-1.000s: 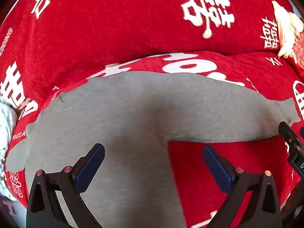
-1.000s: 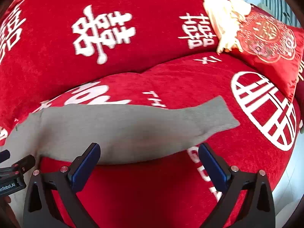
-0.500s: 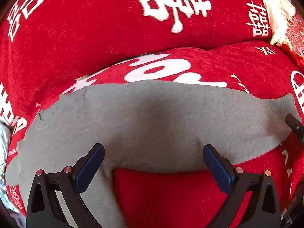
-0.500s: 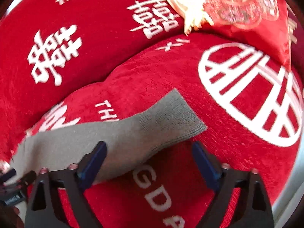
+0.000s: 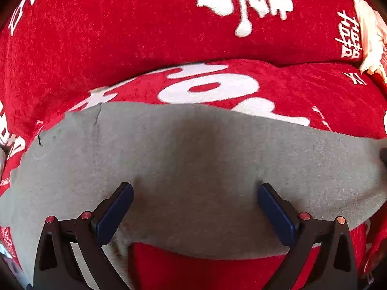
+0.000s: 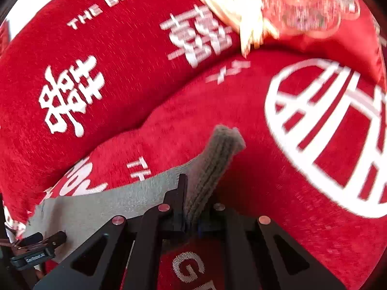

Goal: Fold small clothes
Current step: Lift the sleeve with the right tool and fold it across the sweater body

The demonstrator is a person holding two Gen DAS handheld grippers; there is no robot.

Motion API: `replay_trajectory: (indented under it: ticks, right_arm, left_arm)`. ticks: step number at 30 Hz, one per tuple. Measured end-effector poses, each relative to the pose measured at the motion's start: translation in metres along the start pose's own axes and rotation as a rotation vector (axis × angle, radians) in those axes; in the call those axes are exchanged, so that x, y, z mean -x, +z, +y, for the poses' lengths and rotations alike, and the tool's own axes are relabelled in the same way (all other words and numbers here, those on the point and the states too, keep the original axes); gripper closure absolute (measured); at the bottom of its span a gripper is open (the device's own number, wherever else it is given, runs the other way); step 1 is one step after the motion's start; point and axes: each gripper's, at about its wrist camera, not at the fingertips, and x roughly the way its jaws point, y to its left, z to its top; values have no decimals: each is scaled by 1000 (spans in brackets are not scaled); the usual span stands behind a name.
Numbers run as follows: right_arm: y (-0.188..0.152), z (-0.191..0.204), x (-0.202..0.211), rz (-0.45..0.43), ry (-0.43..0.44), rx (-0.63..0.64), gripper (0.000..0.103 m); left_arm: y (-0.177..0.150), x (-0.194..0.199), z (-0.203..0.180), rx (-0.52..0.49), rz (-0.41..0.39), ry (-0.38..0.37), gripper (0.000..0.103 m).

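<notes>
A small grey garment (image 5: 193,164) lies flat on the red sofa seat, one leg running off to the right. My left gripper (image 5: 194,188) hangs open just above the cloth, its blue pads wide apart and pressing on nothing. In the right wrist view the same grey garment (image 6: 96,207) ends in a ribbed cuff (image 6: 225,149). My right gripper (image 6: 196,193) is shut on that cuff, which bunches and sticks out past the black fingers. Part of the left gripper (image 6: 36,249) shows at the lower left of that view.
The seat and backrest wear a red plush cover (image 5: 121,36) printed with large white characters. A red embroidered cushion with cream tassels (image 6: 309,4) leans at the back right, and its tassels (image 5: 370,31) also show in the left wrist view.
The right gripper slid to the leg's end, rolled, and closed on the ribbed cuff. The left gripper came lower and forward over the grey cloth, still open.
</notes>
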Motion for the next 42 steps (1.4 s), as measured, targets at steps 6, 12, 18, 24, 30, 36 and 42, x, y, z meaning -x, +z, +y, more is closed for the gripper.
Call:
replay_trajectory:
  ticks: [6, 12, 18, 24, 30, 36, 42]
  right_arm:
    - [5, 13, 11, -18, -70, 40, 97]
    - [8, 26, 29, -25, -81, 59, 97]
    - [11, 50, 52, -24, -28, 31, 97]
    - [6, 89, 78, -46, 4, 45, 97]
    - [-4, 137, 96, -39, 25, 91, 97]
    - [-5, 192, 108, -25, 60, 119, 97]
    - [-16, 250, 119, -30, 88, 153, 97]
  left_arm:
    - [1, 14, -18, -125, 0, -38, 0]
    - [-16, 44, 24, -72, -31, -83, 0]
    - [-46, 66, 77, -24, -40, -93, 0]
    - [-87, 84, 138, 76, -47, -124, 0]
    - [-134, 84, 187, 142, -20, -136, 0]
    - [-152, 85, 234, 210, -23, -95, 0]
    - [-161, 89, 267, 238, -43, -80, 0]
